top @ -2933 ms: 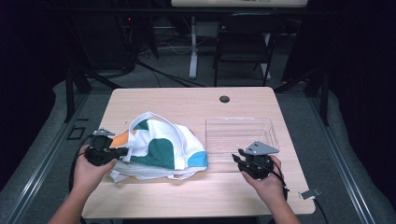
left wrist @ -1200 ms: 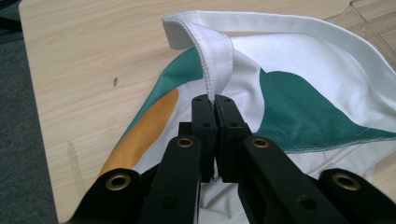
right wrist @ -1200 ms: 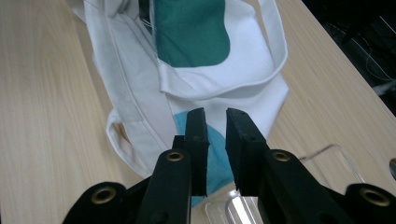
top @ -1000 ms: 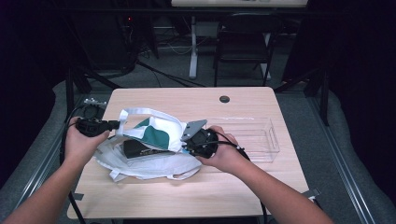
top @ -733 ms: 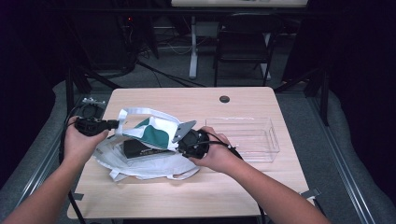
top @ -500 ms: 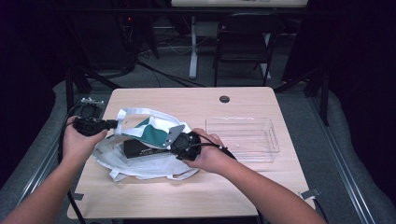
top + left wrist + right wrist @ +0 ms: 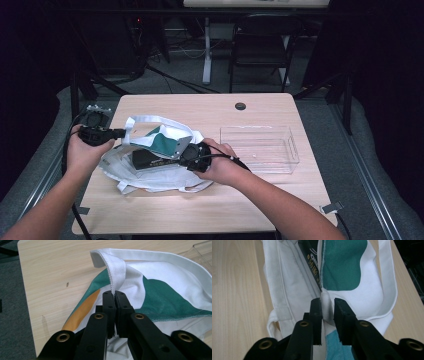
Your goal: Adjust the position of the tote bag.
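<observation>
A white tote bag (image 7: pixel 165 177) with green and orange patches lies on the wooden table (image 7: pixel 280 205), its mouth held open. My left gripper (image 7: pixel 122 133) is shut on the bag's white strap (image 7: pixel 113 270), which loops up from its jaws (image 7: pixel 115 293). My right gripper (image 7: pixel 181 153) sits at the bag's near rim. Its jaws (image 7: pixel 327 302) have just been closing, and a bunched fold of the bag's fabric (image 7: pixel 325 307) is pinched between them. A dark flat box (image 7: pixel 150 159) lies inside the bag, its printed edge (image 7: pixel 310 257) showing in the right gripper view.
A clear plastic tray (image 7: pixel 290 145) stands on the table right of the bag, close to my right forearm. A round hole (image 7: pixel 240 106) marks the table's far side. Chairs and cables stand on the dark floor beyond.
The bag, flat at first, is now held open by its strap with the dark box inside. Over the last second my right gripper slid left and down to the bag's rim.
</observation>
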Demonstrator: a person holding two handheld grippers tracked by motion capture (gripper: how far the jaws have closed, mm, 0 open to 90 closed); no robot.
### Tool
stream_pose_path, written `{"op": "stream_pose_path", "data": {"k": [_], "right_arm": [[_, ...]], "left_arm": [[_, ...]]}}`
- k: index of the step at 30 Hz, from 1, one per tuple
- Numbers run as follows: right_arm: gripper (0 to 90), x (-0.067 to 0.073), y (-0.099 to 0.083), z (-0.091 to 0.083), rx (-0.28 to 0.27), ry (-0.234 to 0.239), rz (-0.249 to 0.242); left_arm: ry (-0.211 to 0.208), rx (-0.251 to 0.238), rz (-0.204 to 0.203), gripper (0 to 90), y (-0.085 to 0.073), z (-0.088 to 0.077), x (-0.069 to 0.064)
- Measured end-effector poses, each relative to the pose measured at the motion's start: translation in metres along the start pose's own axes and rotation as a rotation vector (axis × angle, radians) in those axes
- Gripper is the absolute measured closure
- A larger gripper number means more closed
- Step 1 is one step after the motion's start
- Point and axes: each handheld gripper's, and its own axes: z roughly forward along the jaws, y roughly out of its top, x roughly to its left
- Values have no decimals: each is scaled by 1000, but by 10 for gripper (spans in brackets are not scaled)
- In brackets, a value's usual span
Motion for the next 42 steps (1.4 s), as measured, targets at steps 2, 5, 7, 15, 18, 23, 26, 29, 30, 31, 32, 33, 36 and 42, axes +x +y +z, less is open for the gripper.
{"op": "stream_pose_path", "data": {"k": [2, 5, 7, 15, 18, 23, 26, 29, 30, 31, 32, 33, 36, 42], "right_arm": [[801, 1, 0, -1, -3, -16, -11], [829, 1, 0, -2, -3, -27, -17], [836, 2, 0, -3, -10, -39, -22], [845, 0, 4, -7, -1, -53, -40], [846, -1, 6, -8, -8, -59, -40], [849, -3, 11, -13, -3, -81, -63], [849, -4, 14, -15, -11, -106, -73], [850, -4, 17, -16, -12, -124, -86], [850, -5, 19, -17, -1, -132, -100], [850, -5, 21, -18, -4, -144, -104], [850, -5, 21, -18, -4, -144, -104], [850, -6, 22, -19, -3, -152, -109], [851, -9, 25, -22, -7, -163, -103], [851, -20, 28, -26, -11, -185, -61]], "left_arm": [[1, -3, -2, 882, 0, 0, 0], [2, 0, 6, 882, -1, 0, 0], [3, 1, 7, 881, -1, -1, 0], [8, 3, 14, 875, -3, -2, 0], [9, 10, 16, 870, -3, -2, 1], [10, 6, 13, 866, -4, -3, 3], [16, 4, 11, 865, -5, -3, 4], [22, 5, 16, 860, -5, -4, 5], [25, 6, 17, 859, -5, -4, 5], [28, 3, 13, 855, -6, -4, 6], [28, 3, 13, 853, -6, -4, 6], [25, 3, 12, 853, -6, -5, 6], [25, 0, 16, 842, -6, -5, 7], [25, -8, 25, 814, -8, -7, 10]]}}
